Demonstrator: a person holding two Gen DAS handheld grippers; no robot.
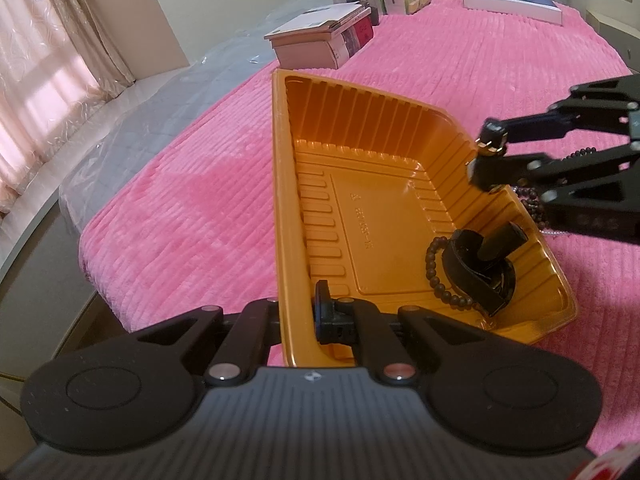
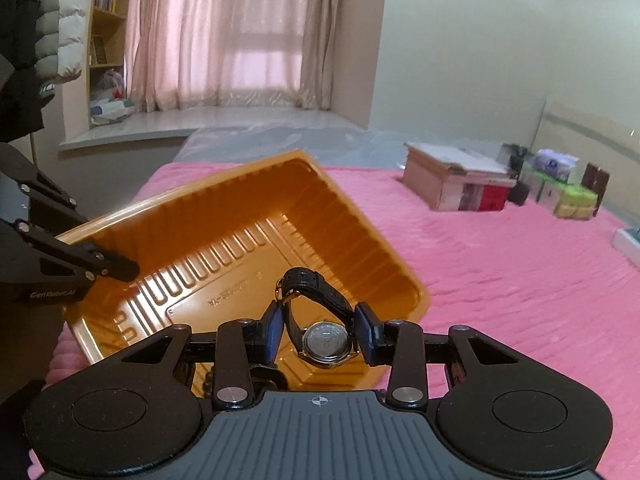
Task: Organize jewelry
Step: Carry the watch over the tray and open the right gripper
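The watch (image 2: 324, 342) is held in the right tool (image 2: 320, 334), with its pads pressed on both sides of the strap. It is kept just above the near corner of the gold tray (image 2: 224, 216), so the tray lies straight below and ahead. The watch face is turned back to the camera, and the strap loop is stood up tall. The tray's rim is pinched tight by the left tool (image 1: 298, 312). The tray is rested on the pink bed (image 2: 520, 280). A bead bracelet (image 1: 434, 270) is already laid inside.

Bead bracelet (image 2: 208, 385) behind right gripper (image 2: 320, 334)
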